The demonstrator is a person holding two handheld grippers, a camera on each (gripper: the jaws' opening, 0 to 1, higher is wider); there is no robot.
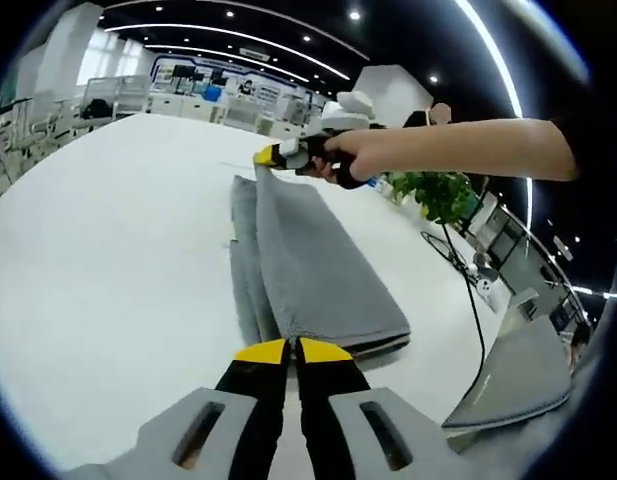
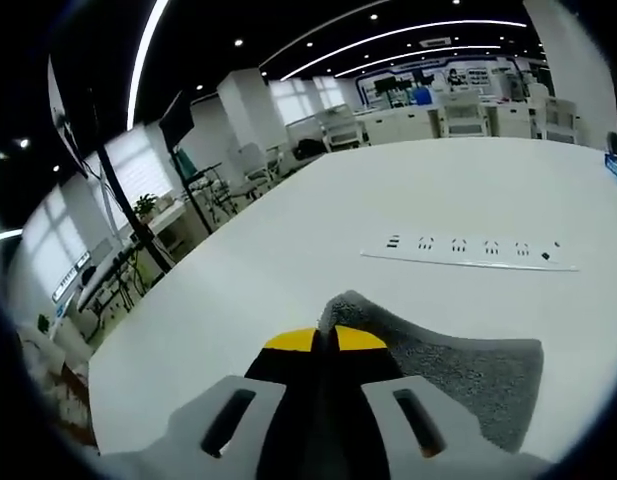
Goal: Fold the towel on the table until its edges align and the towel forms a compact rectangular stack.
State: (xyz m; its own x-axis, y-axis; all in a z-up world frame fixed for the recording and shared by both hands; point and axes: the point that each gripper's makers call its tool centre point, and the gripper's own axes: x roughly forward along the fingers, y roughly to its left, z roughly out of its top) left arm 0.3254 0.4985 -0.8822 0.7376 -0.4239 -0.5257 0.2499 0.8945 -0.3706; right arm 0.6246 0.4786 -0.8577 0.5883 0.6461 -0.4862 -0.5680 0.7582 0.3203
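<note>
Two grippers, left (image 1: 293, 350) and right (image 2: 326, 340), clamp opposite ends of the unlabelled grey towel (image 1: 308, 260) on the table (image 1: 108, 240).

This is a large open-plan office or lab hall. Long curved white ceiling light strips (image 2: 408, 35) run across a black ceiling, and rows of white desks and chairs (image 1: 118, 100) stand in the distance. A wide white table (image 2: 388, 200) carries a built-in strip of power sockets (image 2: 468, 250), and a green leafy potted plant (image 1: 443, 195) stands at its edge.
</note>
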